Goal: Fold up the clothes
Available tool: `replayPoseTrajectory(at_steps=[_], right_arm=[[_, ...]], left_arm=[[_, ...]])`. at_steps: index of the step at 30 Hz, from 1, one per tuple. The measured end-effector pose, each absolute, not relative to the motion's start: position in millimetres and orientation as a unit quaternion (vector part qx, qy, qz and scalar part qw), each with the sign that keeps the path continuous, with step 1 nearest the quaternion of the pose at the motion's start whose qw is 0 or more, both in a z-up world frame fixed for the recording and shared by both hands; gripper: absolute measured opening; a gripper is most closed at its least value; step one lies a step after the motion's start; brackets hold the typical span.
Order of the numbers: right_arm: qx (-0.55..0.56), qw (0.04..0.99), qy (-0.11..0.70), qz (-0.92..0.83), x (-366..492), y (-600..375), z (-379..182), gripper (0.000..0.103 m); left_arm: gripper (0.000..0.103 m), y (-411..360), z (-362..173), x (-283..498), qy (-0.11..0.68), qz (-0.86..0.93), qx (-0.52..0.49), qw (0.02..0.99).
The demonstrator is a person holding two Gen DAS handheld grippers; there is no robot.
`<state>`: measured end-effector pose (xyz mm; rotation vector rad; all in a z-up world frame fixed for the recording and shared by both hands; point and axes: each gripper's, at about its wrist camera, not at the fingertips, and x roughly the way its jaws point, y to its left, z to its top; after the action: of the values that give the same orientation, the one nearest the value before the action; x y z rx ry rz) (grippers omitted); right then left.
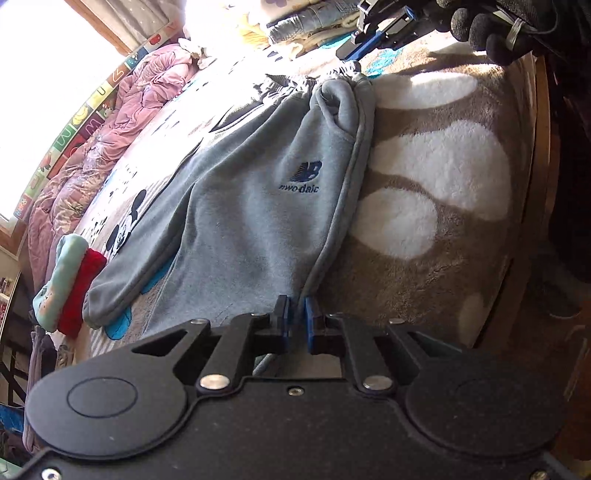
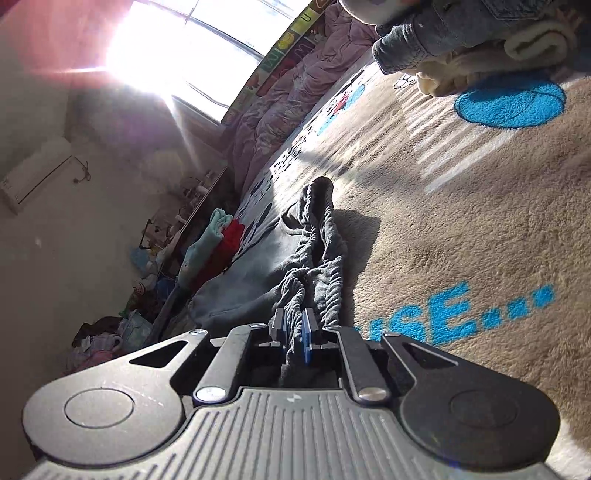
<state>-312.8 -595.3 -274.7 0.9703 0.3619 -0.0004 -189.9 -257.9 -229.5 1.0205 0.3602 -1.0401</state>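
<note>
The grey fleece sweatpants with a dark blue embroidered logo [image 1: 236, 206] lie stretched out on the tan plush blanket with white ovals and bright blue print [image 1: 436, 177] that covers the bed. One leg is laid over the other, and the cuffs trail away towards the small roll of mint and red clothing [image 1: 70, 280] near the bed's edge.

The left gripper [image 1: 295, 319] has its blue pads nipped together on the side seam of the pants, low on the outer leg. The right gripper [image 2: 293, 330] is clenched on the gathered elastic waistband [image 2: 314, 251], with the bunched cloth passing straight between its pads. In the left view that second tool sits at the far end of the garment with a black-gloved hand [image 1: 491, 33] behind it, so the two grips hold the same long edge.

The step in hand looks like drawing that edge taut before folding the pants over. To do it well, both ends should rise together and travel the same way, so the fleece stays flat and the seam stays straight. The waistband is puckered and thick, and I can't quite tell from the glare whether both layers are caught; if only one is, the lower layer will lag and crease. The fold should land well apart from the heap of denim and cream clothes [image 2: 480, 40] at the head of the blanket.
</note>
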Motion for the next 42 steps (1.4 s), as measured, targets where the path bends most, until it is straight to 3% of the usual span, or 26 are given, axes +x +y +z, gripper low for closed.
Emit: replayPoseTrajectory(at_steps=[1,3,10,11,13,16,20,21,22,23,26,28,30,36,37,39,42], right_arm=[[0.462,0.871,0.168,0.000,-311.9,-593.1,-272.7,0.027],[0.445,0.879,0.171,-0.005,-302.0,-587.7,-269.0,0.041],[0.414,0.893,0.179,-0.009,-277.7,-576.4,-270.9,0.046],[0.407,0.895,0.182,-0.007,-275.6,-574.6,-271.7,0.045],[0.406,0.896,0.179,0.004,-275.7,-575.4,-271.7,0.020],[0.416,0.895,0.159,0.009,-287.7,-583.2,-267.5,0.010],[0.415,0.897,0.154,0.001,-310.7,-595.4,-261.4,0.003],[0.410,0.898,0.159,-0.002,-315.9,-597.2,-260.1,0.003],[0.403,0.900,0.165,-0.006,-320.4,-598.5,-258.9,0.003],[0.400,0.901,0.165,-0.008,-323.9,-599.4,-258.3,0.003],[0.406,0.899,0.163,0.000,-316.4,-597.5,-259.2,0.011],[0.404,0.900,0.166,0.005,-307.0,-593.7,-259.2,0.045],[0.384,0.905,0.182,0.007,-289.9,-584.7,-258.3,0.053],[0.349,0.910,0.223,0.003,-249.7,-568.3,-266.2,0.055],[0.346,0.910,0.226,0.008,-248.3,-567.3,-266.3,0.046],[0.346,0.909,0.230,0.026,-248.9,-566.7,-265.6,0.019],[0.347,0.912,0.217,0.030,-268.9,-571.8,-258.3,0.014]], left_arm=[[0.008,-258.1,-226.5,-191.1,0.156,-0.471,0.462,0.735],[0.009,-260.6,-226.3,-195.9,0.146,-0.472,0.463,0.736],[0.019,-294.4,-242.9,-211.4,0.099,-0.465,0.501,0.724],[0.019,-301.6,-246.1,-212.0,0.096,-0.462,0.505,0.723],[0.018,-314.9,-251.7,-209.9,0.100,-0.455,0.513,0.721],[0.009,-324.9,-252.1,-209.0,0.110,-0.465,0.519,0.709],[0.011,-326.3,-234.8,-213.8,0.111,-0.490,0.492,0.711],[0.025,-327.3,-231.7,-214.8,0.114,-0.496,0.479,0.715],[0.048,-329.2,-230.6,-215.5,0.115,-0.501,0.466,0.720],[0.053,-331.4,-230.3,-216.1,0.117,-0.506,0.455,0.724],[0.051,-342.8,-235.8,-216.8,0.126,-0.506,0.439,0.731],[0.043,-350.4,-238.2,-216.3,0.131,-0.505,0.433,0.735],[0.040,-356.8,-237.6,-214.9,0.137,-0.506,0.426,0.738],[0.038,-374.1,-238.1,-206.7,0.168,-0.505,0.419,0.736],[0.021,-376.1,-241.4,-207.9,0.165,-0.504,0.425,0.733],[0.014,-375.5,-245.6,-219.7,0.129,-0.493,0.449,0.734],[0.012,-367.5,-253.1,-253.4,0.020,-0.469,0.507,0.723]])
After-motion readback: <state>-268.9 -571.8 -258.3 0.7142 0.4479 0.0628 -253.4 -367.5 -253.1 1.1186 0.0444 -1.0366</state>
